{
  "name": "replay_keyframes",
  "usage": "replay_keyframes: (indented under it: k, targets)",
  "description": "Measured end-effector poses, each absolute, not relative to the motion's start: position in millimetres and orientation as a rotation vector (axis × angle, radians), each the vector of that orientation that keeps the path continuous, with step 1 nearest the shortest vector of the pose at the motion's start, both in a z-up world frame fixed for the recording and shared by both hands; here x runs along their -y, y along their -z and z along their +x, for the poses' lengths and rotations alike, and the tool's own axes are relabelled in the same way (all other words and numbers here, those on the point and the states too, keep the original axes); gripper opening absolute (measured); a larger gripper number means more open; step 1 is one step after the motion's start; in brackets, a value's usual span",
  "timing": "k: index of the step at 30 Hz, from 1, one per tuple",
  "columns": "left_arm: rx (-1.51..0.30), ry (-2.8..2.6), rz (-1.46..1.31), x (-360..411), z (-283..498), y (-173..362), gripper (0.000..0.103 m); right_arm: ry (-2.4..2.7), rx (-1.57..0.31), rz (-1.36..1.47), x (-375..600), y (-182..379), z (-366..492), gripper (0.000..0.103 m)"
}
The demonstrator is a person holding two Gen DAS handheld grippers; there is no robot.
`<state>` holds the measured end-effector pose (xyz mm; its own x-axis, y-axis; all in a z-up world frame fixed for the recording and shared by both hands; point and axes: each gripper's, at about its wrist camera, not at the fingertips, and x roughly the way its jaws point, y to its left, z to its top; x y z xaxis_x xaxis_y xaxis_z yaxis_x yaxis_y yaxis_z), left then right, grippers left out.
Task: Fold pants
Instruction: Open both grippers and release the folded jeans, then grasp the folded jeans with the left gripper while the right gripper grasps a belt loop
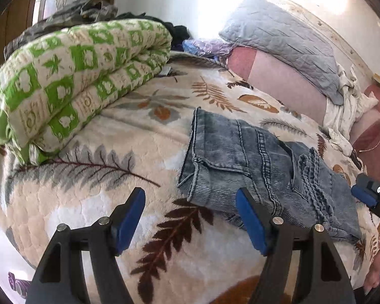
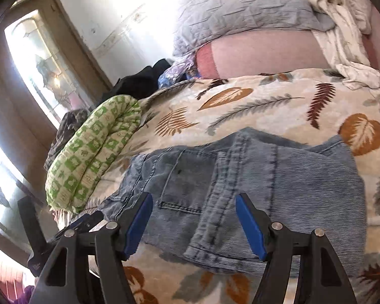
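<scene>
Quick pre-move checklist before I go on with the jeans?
1. Left gripper open, empty: ok.
2. Right gripper open, empty: ok.
3. Jeans already folded into a compact stack: ok.
4. Top layer flat: not ok, a hem edge lies bunched.
5. Jeans clear of the green quilt: ok.
6. Right gripper over the jeans: ok.
</scene>
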<state>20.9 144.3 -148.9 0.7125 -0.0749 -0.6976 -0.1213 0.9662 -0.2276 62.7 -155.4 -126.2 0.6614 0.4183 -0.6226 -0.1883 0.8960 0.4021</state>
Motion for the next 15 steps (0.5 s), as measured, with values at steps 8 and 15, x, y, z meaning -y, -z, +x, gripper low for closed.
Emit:
replay_keyframes:
  k: [8, 15]
  targets:
    - [-0.862, 0.080, -0.454, -140.5, 36.8, 164.2, 0.075, -0.307, -0.771, 0.246, 150.7, 134.3, 61.0, 0.072]
    - [-0.892, 0.169, -0.525, -130.3, 50.4, 174.6, 0.071, -0.271, -0.718, 0.293, 168.0, 127.7, 60.2, 0.072]
